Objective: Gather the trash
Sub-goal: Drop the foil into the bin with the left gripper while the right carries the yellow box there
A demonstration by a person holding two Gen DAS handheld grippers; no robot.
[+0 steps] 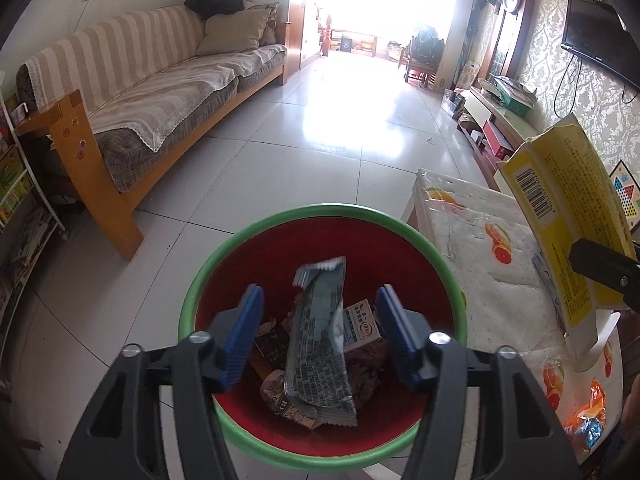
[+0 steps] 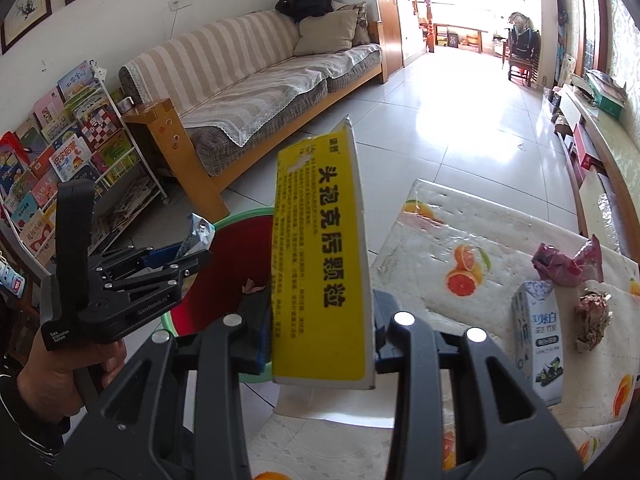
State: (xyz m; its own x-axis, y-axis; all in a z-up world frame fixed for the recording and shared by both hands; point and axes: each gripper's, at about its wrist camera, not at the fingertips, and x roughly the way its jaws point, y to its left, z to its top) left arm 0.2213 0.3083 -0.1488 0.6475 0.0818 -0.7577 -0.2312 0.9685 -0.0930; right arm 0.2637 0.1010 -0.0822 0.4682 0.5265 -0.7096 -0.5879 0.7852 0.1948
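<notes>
My left gripper (image 1: 320, 336) is open above a red bin with a green rim (image 1: 320, 214). A silver-grey wrapper (image 1: 318, 344) hangs between its blue pads (image 1: 245, 336), touching neither, over other trash in the bin. In the right wrist view the left gripper (image 2: 196, 252) shows with the wrapper (image 2: 199, 234) at its tips, over the bin (image 2: 236, 224). My right gripper (image 2: 320, 344) is shut on a flattened yellow box (image 2: 320, 256) and holds it upright beside the bin. The box also shows in the left wrist view (image 1: 568, 208).
A table with a fruit-print cloth (image 2: 480, 240) stands right of the bin, with a white-blue carton (image 2: 540, 332), a pink wrapper (image 2: 568, 260) and crumpled paper (image 2: 594, 316) on it. A sofa (image 1: 160, 92) and a bookshelf (image 2: 60, 152) stand to the left.
</notes>
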